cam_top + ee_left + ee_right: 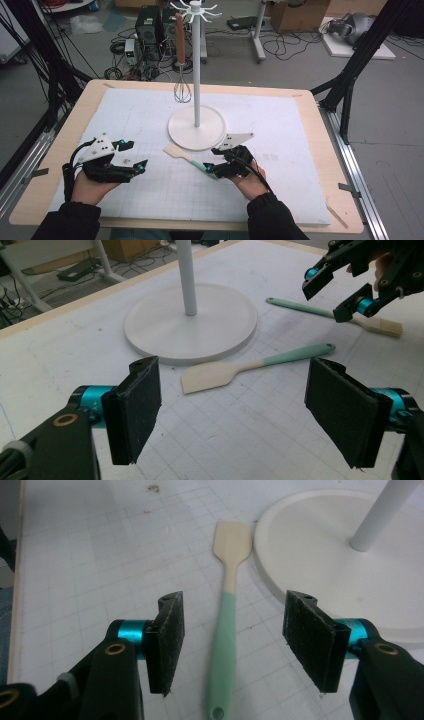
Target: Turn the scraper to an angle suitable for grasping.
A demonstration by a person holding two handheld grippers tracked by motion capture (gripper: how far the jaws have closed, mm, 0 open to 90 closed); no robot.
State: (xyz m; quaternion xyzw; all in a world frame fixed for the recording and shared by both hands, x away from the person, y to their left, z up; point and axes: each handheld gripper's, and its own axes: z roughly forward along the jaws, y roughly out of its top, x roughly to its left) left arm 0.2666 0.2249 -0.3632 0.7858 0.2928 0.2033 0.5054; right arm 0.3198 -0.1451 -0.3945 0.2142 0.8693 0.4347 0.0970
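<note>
Right tool (pixel 232 640) open astride spatula (pixel 225 625) handle, pads apart.

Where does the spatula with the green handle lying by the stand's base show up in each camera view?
High view: spatula lies at centre, just below-left of the round white stand base, its handle end under the right gripper.
Left gripper view: spatula lies at centre, just below the base.
Right gripper view: spatula runs up the middle, between open jaws not touching it.
Shared landmark: the stand base.
</note>
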